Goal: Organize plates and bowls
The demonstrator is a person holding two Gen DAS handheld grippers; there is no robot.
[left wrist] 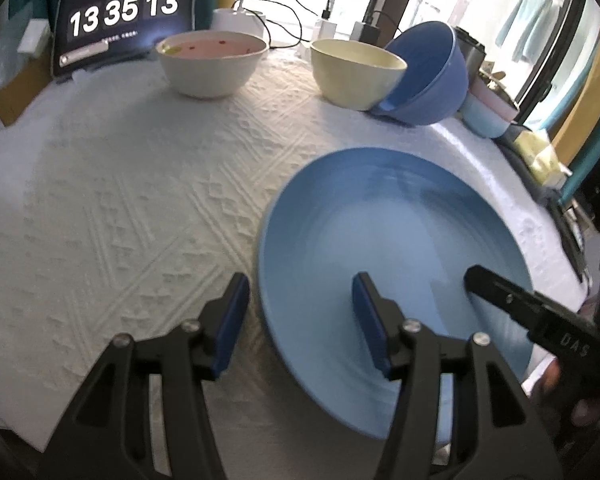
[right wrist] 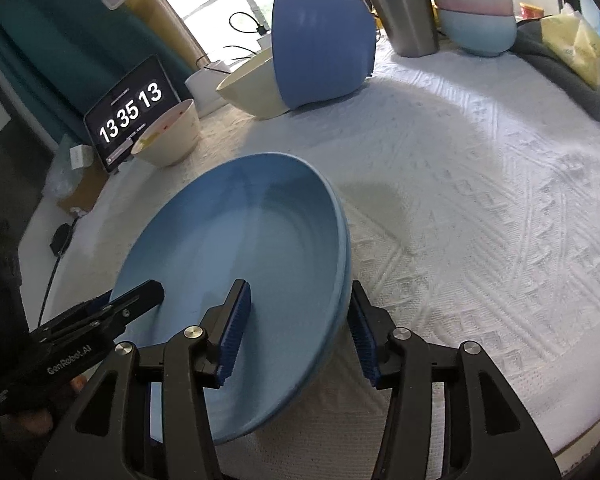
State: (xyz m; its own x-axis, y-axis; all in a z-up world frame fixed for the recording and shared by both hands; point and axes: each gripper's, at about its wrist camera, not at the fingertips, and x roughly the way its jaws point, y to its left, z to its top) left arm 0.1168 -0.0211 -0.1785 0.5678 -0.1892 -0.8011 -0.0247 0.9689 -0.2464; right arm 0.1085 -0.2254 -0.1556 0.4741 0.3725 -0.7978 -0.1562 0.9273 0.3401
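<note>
A large light blue plate (left wrist: 392,236) lies on the white tablecloth (left wrist: 120,184); it also shows in the right wrist view (right wrist: 236,232). My left gripper (left wrist: 300,320) is open, its jaws straddling the plate's near left rim. My right gripper (right wrist: 300,320) is open, its jaws straddling the plate's right rim. At the back stand a white bowl (left wrist: 212,62), a cream bowl (left wrist: 358,72) and a blue bowl (left wrist: 432,76) tipped against the cream one. The right gripper's finger (left wrist: 500,292) reaches over the plate in the left view.
A tablet clock (left wrist: 120,20) stands at the back left with cables and chargers (left wrist: 324,24) behind the bowls. A steel tumbler (right wrist: 400,4), stacked pastel bowls (right wrist: 478,20) and a yellow packet (right wrist: 580,48) sit at the far right edge.
</note>
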